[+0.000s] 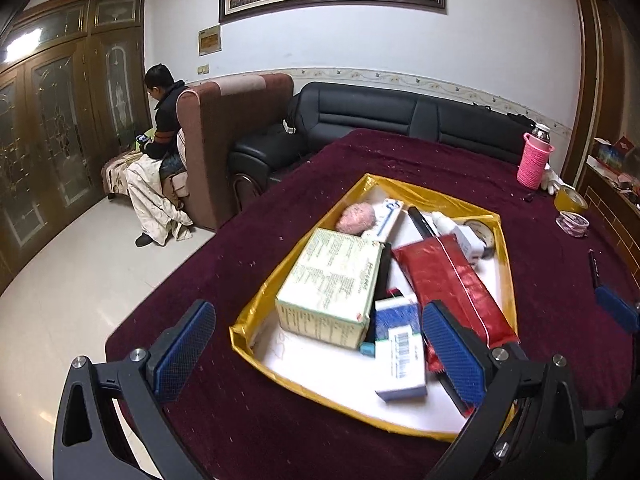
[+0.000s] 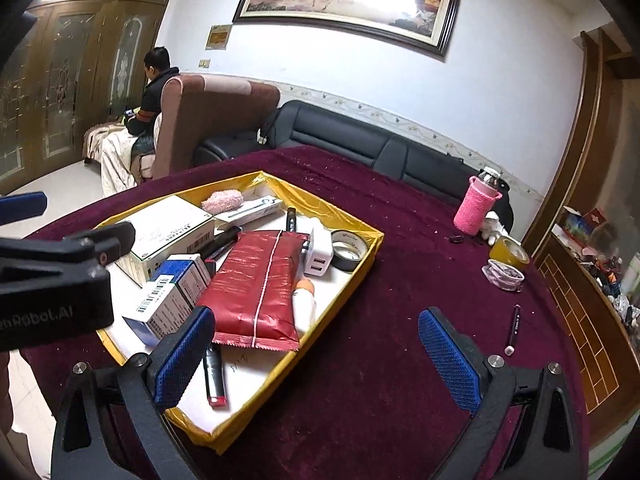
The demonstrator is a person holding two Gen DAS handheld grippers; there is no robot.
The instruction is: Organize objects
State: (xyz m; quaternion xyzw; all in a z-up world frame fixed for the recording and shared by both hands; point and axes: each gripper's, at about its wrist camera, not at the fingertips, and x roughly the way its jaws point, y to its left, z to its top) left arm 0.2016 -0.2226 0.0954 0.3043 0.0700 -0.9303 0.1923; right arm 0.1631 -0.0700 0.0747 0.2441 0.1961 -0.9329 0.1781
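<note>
A yellow-rimmed tray (image 1: 508,264) (image 2: 360,256) sits on the dark red tablecloth. It holds a red packet (image 1: 448,280) (image 2: 260,284), a green-white box (image 1: 332,296) (image 2: 168,232), a blue-white box (image 1: 400,344) (image 2: 168,296), a white charger (image 2: 318,256), a tape roll (image 2: 348,254), a pink fluffy ball (image 1: 355,218) (image 2: 222,201) and several pens. My left gripper (image 1: 320,348) is open and empty over the tray's near end. My right gripper (image 2: 316,356) is open and empty at the tray's right edge. A black pen (image 2: 513,330) (image 1: 593,268) lies loose on the cloth.
A pink-sleeved bottle (image 2: 476,208) (image 1: 534,160), a yellow tape roll (image 2: 508,252) (image 1: 570,199) and a small patterned dish (image 2: 503,274) (image 1: 574,222) stand at the table's far right. A black sofa (image 1: 380,116) and a seated person (image 1: 164,120) are beyond the table. A wooden cabinet (image 2: 580,320) stands right.
</note>
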